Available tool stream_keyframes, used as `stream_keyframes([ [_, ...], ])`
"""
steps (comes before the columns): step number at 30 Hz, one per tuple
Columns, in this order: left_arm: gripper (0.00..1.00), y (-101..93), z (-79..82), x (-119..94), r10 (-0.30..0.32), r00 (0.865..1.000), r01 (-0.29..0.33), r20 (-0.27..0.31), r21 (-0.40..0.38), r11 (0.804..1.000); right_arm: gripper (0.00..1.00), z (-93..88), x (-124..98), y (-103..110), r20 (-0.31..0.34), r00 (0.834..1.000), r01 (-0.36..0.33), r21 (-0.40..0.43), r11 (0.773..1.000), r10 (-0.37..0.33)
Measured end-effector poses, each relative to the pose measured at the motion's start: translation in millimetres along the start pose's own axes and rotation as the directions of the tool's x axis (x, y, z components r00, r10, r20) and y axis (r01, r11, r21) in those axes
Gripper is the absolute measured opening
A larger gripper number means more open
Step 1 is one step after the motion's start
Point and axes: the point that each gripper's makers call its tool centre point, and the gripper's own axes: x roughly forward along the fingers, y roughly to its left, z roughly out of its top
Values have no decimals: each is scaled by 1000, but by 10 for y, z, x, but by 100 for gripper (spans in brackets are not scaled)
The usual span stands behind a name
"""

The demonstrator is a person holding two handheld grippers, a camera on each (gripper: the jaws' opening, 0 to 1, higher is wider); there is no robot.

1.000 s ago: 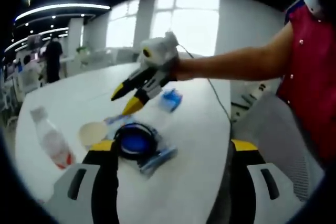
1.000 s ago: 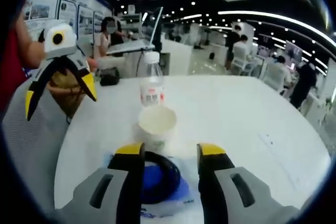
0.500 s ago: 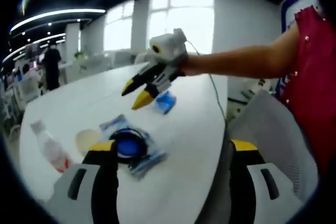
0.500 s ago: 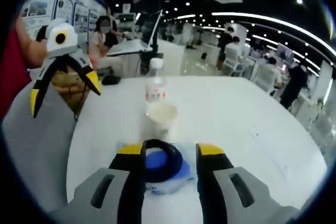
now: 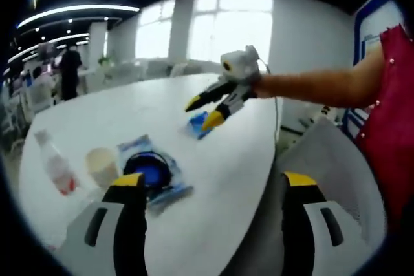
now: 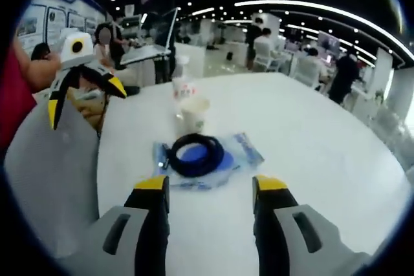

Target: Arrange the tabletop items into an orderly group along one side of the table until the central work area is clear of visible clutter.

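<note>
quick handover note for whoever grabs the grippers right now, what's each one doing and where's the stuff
Left gripper: open, empty, held off the table edge.
Right gripper: open, empty, pointing at the black cable coil.
The coil lies on a blue packet. Paper cup and water bottle stand just beyond it. A small blue pack lies apart, under the right gripper's tips in the left gripper view.
Done: nothing visibly grouped.
Left: move all four items to one side of the white table.

Black coiled cable on a blue-printed clear bag, frame centre; pale paper cup upright beyond; plastic bottle behind; small blue packet, centre.
</note>
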Motion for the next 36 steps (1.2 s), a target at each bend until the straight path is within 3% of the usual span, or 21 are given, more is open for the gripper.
stream_keyframes([
  [11,81,-45,-89,-79,54,999,-54,-2,-56,997,72,-207,-179,149,-18,1000,13,109,994,-11],
  [21,81,51,-26,-67,155,987,-146,41,-172,974,72,-202,-176,60,-48,998,-31,79,996,35],
  [29,79,127,-97,106,275,961,-266,2,-249,931,71,37,-13,-238,-26,996,-86,25,996,87],
  [32,80,184,-103,185,340,940,-325,0,-293,899,71,114,79,-340,-26,994,-108,0,994,108],
  [36,80,237,-140,281,406,913,-398,-36,-292,870,71,210,216,-464,-24,991,-136,-22,990,135],
])
